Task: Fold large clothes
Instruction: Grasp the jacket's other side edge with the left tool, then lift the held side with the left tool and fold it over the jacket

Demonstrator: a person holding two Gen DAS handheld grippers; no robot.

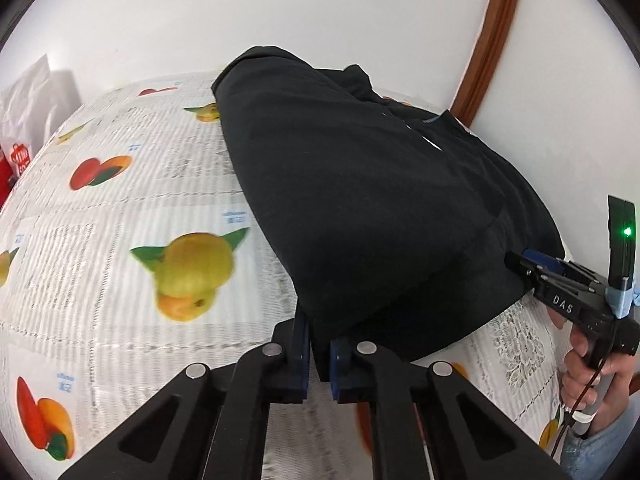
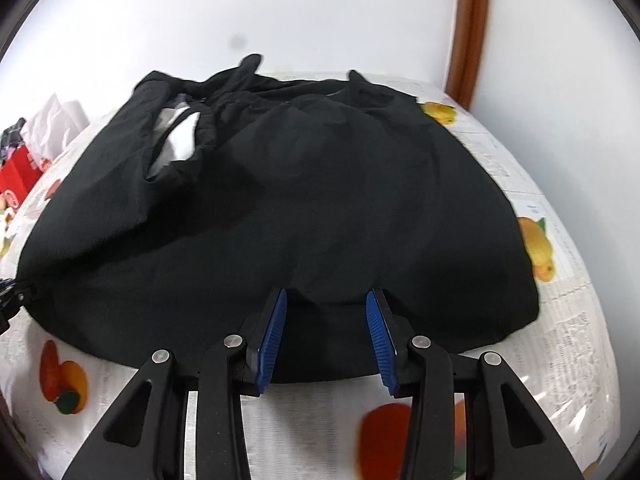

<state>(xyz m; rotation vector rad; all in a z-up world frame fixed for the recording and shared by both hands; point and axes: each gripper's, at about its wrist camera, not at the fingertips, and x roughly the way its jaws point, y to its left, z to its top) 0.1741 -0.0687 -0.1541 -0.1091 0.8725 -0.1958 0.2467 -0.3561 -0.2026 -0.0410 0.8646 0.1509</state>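
The large black cloth garment (image 2: 280, 208) lies partly folded on the fruit-printed tablecloth (image 1: 120, 208). The left gripper (image 1: 319, 354) pinches its near hem; the right gripper (image 2: 326, 332) is spread over the edge. More folds remain, I judge.

Bright, even indoor light; strong fisheye warp in both views

The white wall (image 1: 320, 8) is lit flat and nearly blown out, with no clear source and only soft shadows, such as the faint one beside the white bag (image 1: 28, 96). The black garment (image 2: 280, 208) swallows detail, its folds barely readable. Both views bulge: the cloth (image 1: 120, 208) curves like a dome, the wooden frame (image 1: 492, 36) bends, and dark vignette fills the corners. Motion blur smears the fruit prints and printed text in the left wrist view, and the frame and near prints in the right wrist view. A green lamp (image 1: 627, 232) glows with a little flare
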